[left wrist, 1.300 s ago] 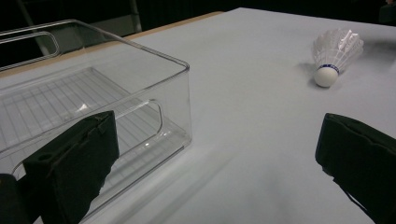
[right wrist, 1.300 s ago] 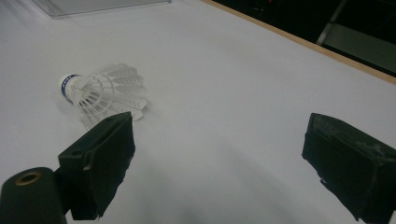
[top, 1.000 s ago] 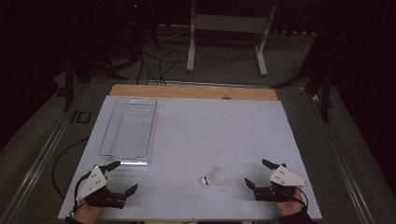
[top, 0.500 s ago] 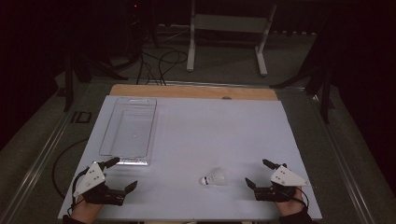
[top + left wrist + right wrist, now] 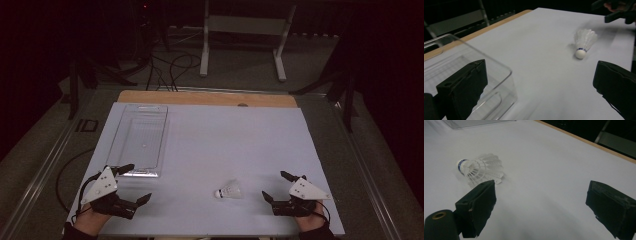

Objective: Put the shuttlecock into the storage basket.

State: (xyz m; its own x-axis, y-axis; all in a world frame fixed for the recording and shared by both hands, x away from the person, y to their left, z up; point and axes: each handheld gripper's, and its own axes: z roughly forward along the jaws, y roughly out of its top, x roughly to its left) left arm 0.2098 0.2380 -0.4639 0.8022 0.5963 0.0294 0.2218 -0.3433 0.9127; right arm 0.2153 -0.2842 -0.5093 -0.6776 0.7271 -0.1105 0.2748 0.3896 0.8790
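Lying on its side near the table's near edge, a shuttlecock (image 5: 229,190) sits between both tools.

Left tool (image 5: 134,183) and right tool (image 5: 276,186) gape wide, empty; a clear tray (image 5: 140,140) stands far-left.

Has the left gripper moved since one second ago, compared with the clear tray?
Yes, slightly. In the high view the left gripper has slid a little toward the person and away from the near end of the clear tray.

Clear tray (image 5: 461,82) cut off at left edge
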